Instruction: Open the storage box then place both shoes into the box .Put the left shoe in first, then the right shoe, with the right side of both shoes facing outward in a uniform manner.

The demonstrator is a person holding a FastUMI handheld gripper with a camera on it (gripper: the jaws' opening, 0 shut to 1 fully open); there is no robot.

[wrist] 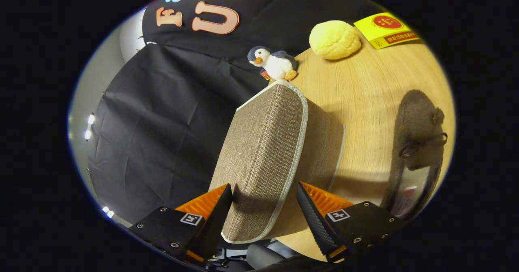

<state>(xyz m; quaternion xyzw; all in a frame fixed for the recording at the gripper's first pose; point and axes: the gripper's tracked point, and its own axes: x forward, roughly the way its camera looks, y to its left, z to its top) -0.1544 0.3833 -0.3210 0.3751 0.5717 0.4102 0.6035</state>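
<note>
Fingers spread, straddling the near end of the beige woven-fabric storage box with pale trim; contact unclear. Right of the fingers, on the light wooden desk: brown suede shoe.

Wooden table: storage box, shoe, penguin toy, yellow bun, yellow packet.

The storage box stands mid-frame on the table, its near end between the spread fingers of the gripper. A shoe lies right; penguin toy, bun and packet sit upper right.
</note>
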